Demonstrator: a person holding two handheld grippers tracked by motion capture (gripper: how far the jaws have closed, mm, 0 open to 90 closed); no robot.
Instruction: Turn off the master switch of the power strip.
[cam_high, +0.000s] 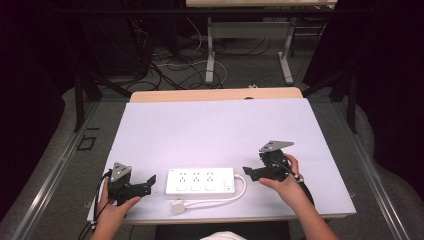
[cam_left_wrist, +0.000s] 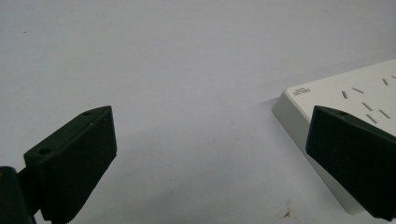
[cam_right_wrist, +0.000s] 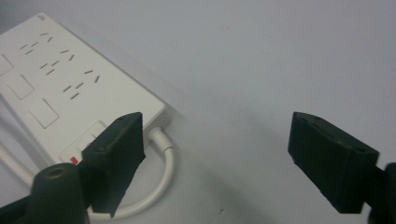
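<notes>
A white power strip (cam_high: 201, 180) lies near the table's front edge, its white cable (cam_high: 235, 196) looping back to a white plug (cam_high: 178, 206) in front of it. My left gripper (cam_high: 150, 182) rests just left of the strip, open, nothing between its jaws. In the left gripper view the strip's end (cam_left_wrist: 355, 98) lies behind the right jaw, and my gripper (cam_left_wrist: 210, 158) is open. My right gripper (cam_high: 249, 173) hovers just right of the strip, open and empty. The right gripper view has the strip (cam_right_wrist: 60, 88), its cable (cam_right_wrist: 161, 158) and my gripper (cam_right_wrist: 215, 158).
The white table top (cam_high: 215, 130) stretches far beyond the strip. A wooden edge (cam_high: 215, 94) shows at the back. Beyond it stand table legs (cam_high: 210, 50) and loose cables on the floor.
</notes>
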